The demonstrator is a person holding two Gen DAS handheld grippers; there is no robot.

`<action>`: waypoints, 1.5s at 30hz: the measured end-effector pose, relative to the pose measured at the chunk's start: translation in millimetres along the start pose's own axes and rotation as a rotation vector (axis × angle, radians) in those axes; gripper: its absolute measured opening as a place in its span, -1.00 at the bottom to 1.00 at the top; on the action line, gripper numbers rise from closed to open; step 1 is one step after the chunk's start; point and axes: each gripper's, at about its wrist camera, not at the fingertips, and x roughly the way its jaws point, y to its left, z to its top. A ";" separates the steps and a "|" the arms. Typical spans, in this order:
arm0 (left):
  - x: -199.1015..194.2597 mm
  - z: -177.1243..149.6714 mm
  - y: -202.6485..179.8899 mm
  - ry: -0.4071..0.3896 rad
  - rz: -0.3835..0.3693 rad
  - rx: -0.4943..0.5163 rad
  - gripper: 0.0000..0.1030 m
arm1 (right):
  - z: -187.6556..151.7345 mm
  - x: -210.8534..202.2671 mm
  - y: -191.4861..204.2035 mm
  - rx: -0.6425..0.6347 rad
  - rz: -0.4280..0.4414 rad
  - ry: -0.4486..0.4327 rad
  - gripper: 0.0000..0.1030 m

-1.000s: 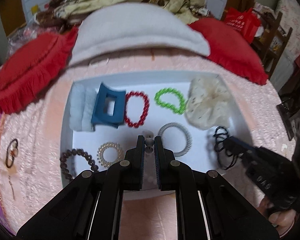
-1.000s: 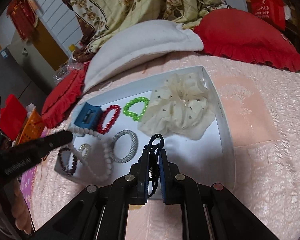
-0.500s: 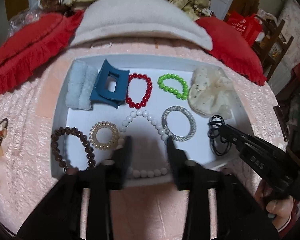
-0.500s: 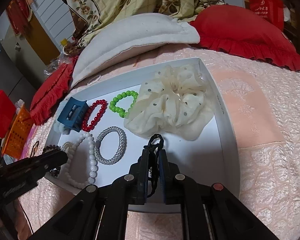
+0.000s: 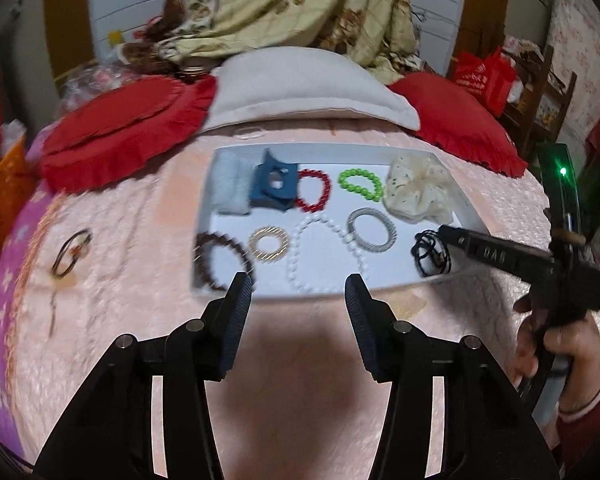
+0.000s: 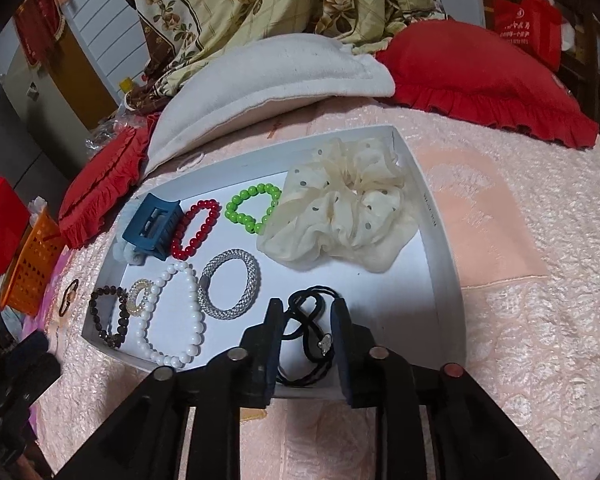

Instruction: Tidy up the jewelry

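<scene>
Pearls (image 5: pixel 324 254) lie loose by the tray's (image 5: pixel 462 196) near edge, just dropped; left gripper (image 5: pixel 298 294), jaws wide and empty, has backed off; right gripper (image 6: pixel 306 322) has just parted around black hair ties (image 6: pixel 310 334), now resting at the near right corner.

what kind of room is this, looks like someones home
Most likely a bedroom at home: the white tray sits on a pink quilted bedspread, with a white pillow and a floral quilt behind.
</scene>
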 end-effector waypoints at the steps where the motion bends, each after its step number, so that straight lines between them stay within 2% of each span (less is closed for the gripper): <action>1: -5.0 -5.8 5.7 -0.010 0.006 -0.017 -0.06 | 0.0 -2.5 1.4 -0.007 -0.014 -0.006 -0.55; 4: -16.2 -22.4 24.6 -0.048 0.042 -0.065 -0.06 | -1.6 -14.2 11.0 -0.042 -0.053 -0.044 -0.54; 8: -19.2 -37.0 48.3 -0.085 0.116 -0.108 -0.06 | -8.6 -23.4 42.3 -0.133 -0.035 -0.055 -0.53; 12: -18.2 -45.9 69.1 -0.110 0.168 -0.137 -0.06 | -15.0 -5.2 79.2 -0.181 0.022 0.019 -0.53; 18: -13.9 -54.1 86.2 -0.121 0.205 -0.135 -0.06 | -17.7 30.5 117.2 -0.161 0.038 0.105 -0.53; 22: -18.4 -54.7 87.1 -0.129 0.173 -0.146 -0.06 | -23.5 44.7 125.2 -0.144 0.027 0.145 -0.53; 27: -21.1 -53.3 82.6 -0.142 0.185 -0.128 -0.06 | -28.8 37.1 127.1 -0.179 0.005 0.121 -0.53; 35: -14.5 -53.1 88.7 -0.110 0.169 -0.166 -0.06 | -35.6 26.7 124.6 -0.212 0.004 0.098 -0.53; 41: -7.5 -54.3 92.1 -0.091 0.178 -0.180 -0.06 | -35.2 -5.7 125.2 -0.230 0.013 0.013 -0.53; 45: -5.4 -56.3 92.9 -0.080 0.173 -0.189 -0.06 | -50.0 -28.4 121.9 -0.250 0.009 -0.011 -0.53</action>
